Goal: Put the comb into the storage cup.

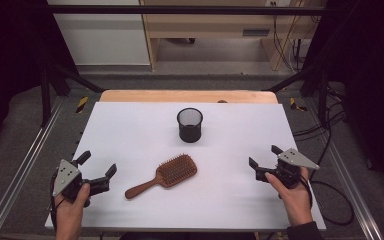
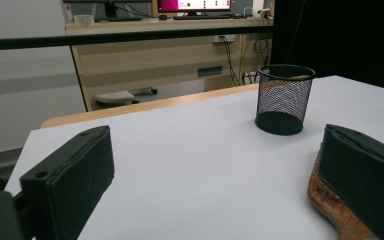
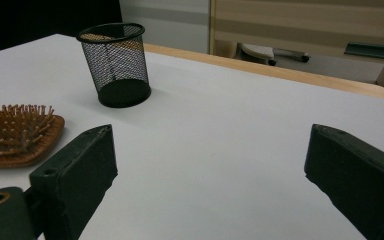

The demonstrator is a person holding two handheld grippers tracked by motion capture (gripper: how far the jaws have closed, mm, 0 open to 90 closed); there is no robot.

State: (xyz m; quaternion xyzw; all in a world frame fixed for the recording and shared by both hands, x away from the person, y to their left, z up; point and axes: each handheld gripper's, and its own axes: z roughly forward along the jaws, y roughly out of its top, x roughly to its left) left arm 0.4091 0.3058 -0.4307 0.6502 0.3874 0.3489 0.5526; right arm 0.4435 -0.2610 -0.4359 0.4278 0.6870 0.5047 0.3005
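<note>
A white table (image 1: 130, 130) fills the middle of a dim lab bay, black framing at the sides and a pale wooden bench beyond its far edge. On it, near the front and a little left of centre, lies a wooden hairbrush (image 1: 164, 176) — oval paddle head up and to the right, bristles facing the ceiling, its reddish-brown handle running down and to the left toward the person. The bristles are short wooden pins set in a darker pad, clear in the right gripper view, where the head (image 3: 17, 135) sits at the left edge. Well behind it, toward the far middle of the sheet, a black mesh cup (image 1: 190, 125) stands upright and looks empty. The left gripper (image 1: 97, 172) rests near the front left corner with its jaws spread and nothing between them; the brush handle is just beside its right jaw. The right gripper (image 1: 263, 156) hovers toward the right edge, jaws wide apart and likewise empty. The likely step is picking up the brush, probably for the cup: best to take the handle across its narrow width close to the head, so the weight hangs steady — then lift level before tipping it handle-down, since the light cup could topple if nudged.
</note>
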